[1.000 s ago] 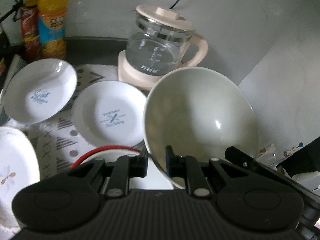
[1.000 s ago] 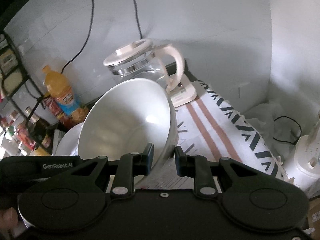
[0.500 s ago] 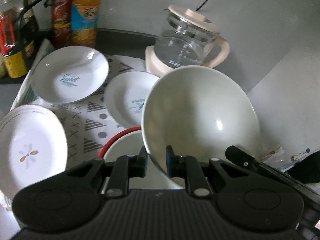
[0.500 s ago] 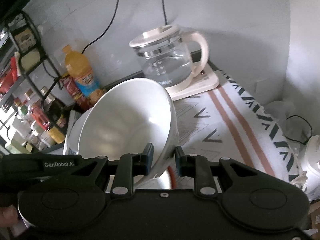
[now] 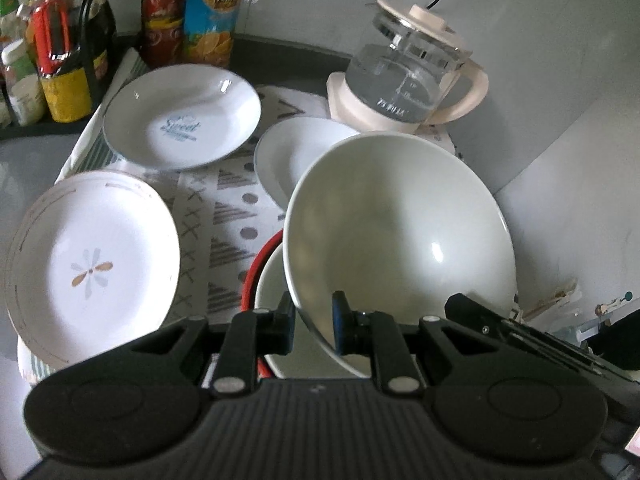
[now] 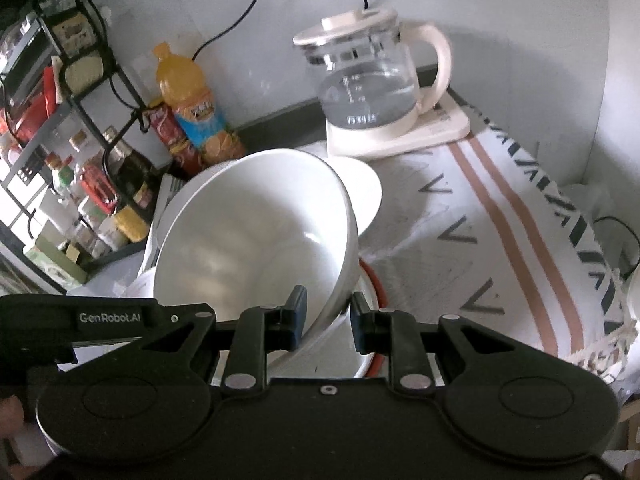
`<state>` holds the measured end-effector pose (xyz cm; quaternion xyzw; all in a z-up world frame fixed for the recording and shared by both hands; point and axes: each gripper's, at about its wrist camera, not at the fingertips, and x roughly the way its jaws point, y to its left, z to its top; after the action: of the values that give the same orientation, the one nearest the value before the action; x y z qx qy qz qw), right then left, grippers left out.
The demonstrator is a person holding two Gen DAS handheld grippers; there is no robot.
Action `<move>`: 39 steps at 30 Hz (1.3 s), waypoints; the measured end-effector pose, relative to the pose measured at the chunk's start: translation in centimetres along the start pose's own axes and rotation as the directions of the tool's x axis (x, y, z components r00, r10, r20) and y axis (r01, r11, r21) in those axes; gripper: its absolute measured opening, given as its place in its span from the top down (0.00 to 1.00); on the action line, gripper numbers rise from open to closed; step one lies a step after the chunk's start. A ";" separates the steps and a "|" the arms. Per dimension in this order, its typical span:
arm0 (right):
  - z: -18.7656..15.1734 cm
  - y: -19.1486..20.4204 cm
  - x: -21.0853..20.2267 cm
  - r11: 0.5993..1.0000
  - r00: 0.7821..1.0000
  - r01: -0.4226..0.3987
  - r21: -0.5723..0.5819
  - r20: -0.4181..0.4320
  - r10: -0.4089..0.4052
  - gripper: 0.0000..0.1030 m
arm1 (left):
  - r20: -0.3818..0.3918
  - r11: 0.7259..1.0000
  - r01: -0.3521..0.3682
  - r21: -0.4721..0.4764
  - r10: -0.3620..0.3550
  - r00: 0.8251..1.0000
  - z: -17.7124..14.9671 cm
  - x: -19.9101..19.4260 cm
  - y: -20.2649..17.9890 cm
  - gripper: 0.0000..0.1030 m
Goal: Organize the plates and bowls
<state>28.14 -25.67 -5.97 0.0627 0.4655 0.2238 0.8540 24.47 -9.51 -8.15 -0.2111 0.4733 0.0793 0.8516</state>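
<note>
Both grippers carry one white bowl over the red-rimmed bowl.

The left gripper (image 5: pixel 312 322) and right gripper (image 6: pixel 326 316) each pinch the white bowl's (image 5: pixel 400 232) rim, tilted, pointing steeply down. It hangs just above the red-rimmed bowl (image 5: pixel 266 280). Next, probably: level it and lower it in evenly before letting go.

Raised white bowl (image 5: pixel 396 236) fills centre, tilted over red-rimmed bowl (image 6: pixel 370 350) below. Left side crowded: flower plate (image 5: pixel 90 268), "Sweet" plate (image 5: pixel 180 118), plain plate (image 5: pixel 296 156). Glass kettle (image 6: pixel 368 80) blocks rear; bottles (image 6: pixel 192 108) and rack (image 6: pixel 80 128) block rear left. Open striped cloth (image 6: pixel 500 240) on right gives passage.
</note>
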 end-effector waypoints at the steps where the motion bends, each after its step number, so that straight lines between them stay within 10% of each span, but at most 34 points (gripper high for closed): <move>1: -0.2 0.0 0.1 1.000 1.000 -0.001 -0.002 -0.009 0.001 0.77 | -0.009 1.000 -0.001 -0.003 0.001 1.000 -0.2 0.1 0.1 0.84; 32: -1.5 -0.6 0.4 1.000 0.999 0.002 0.030 -0.043 -0.001 0.70 | -0.032 0.998 -0.044 -0.046 0.043 0.999 -1.0 0.3 1.5 0.81; 39: -1.8 0.2 -2.0 1.000 0.999 -0.022 0.002 0.037 0.022 0.38 | 0.014 0.994 -0.084 -0.077 0.085 0.996 -1.8 -1.8 2.2 0.50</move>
<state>25.68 -26.60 -5.38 0.0729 0.4492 0.2316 0.8598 21.39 -8.24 -8.08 -0.2225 0.4708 0.1351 0.8429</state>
